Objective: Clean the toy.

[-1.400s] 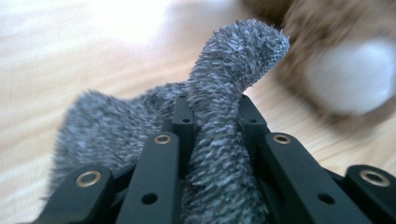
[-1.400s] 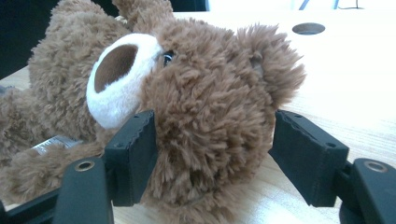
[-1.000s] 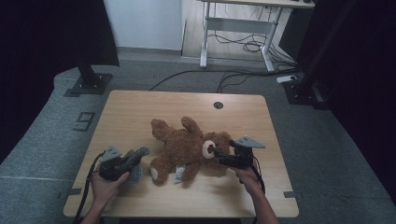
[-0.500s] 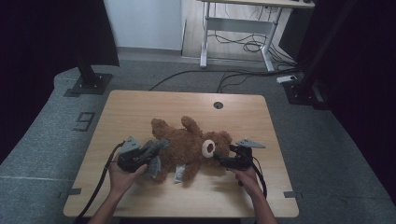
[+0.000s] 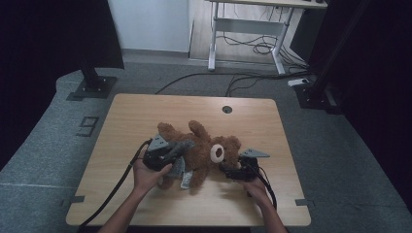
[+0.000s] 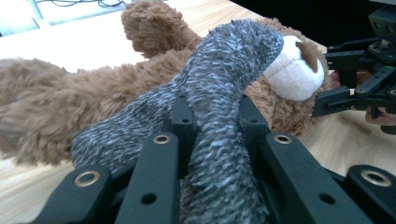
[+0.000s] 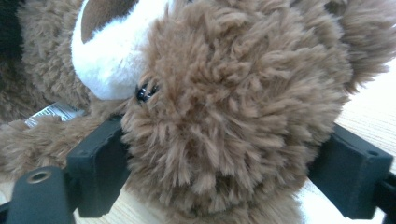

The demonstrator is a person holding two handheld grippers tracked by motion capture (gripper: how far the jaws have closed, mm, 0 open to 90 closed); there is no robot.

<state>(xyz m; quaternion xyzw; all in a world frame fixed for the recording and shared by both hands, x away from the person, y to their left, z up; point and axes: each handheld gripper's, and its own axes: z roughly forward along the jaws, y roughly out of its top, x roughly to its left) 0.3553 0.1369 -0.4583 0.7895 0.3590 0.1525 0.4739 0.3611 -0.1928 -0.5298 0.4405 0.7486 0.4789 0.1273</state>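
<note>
A brown teddy bear lies on its back in the middle of the wooden table, its white muzzle facing up. My left gripper is at the bear's left side, shut on a grey fuzzy strip of cloth that arches over the bear's body. Other lengths of the grey cloth hang down by the bear's belly. My right gripper holds the bear's head between its jaws, which press into the fur on both sides.
A round cable hole sits near the table's far edge. A black cable trails from the left gripper over the front edge. A white tag lies under the bear. The other gripper is close by the muzzle.
My left gripper has moved right from the table's left part to the bear, carrying the grey cloth up over its body. The right gripper has stayed at the head.
</note>
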